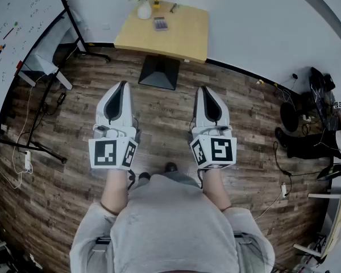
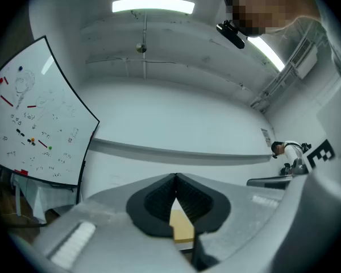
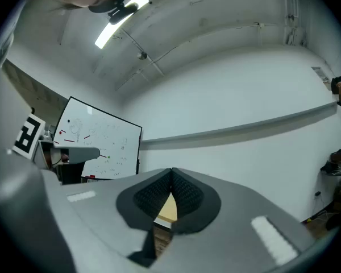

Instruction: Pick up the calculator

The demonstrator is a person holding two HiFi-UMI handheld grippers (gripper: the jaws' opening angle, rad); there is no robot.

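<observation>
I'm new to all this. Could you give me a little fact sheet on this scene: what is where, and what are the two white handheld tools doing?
Table: light wooden table, against the white wall, ahead of the person
Calculator: small grey calculator, flat on the table, untouched
Beside it: white vase of flowers, to its left
Left gripper: jaws together, empty, over the floor
Right gripper: jaws together, empty, over the floor

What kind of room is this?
Likely an office or workroom: a whiteboard with writing stands at the left, and a wooden table holds a calculator and a vase.
</observation>
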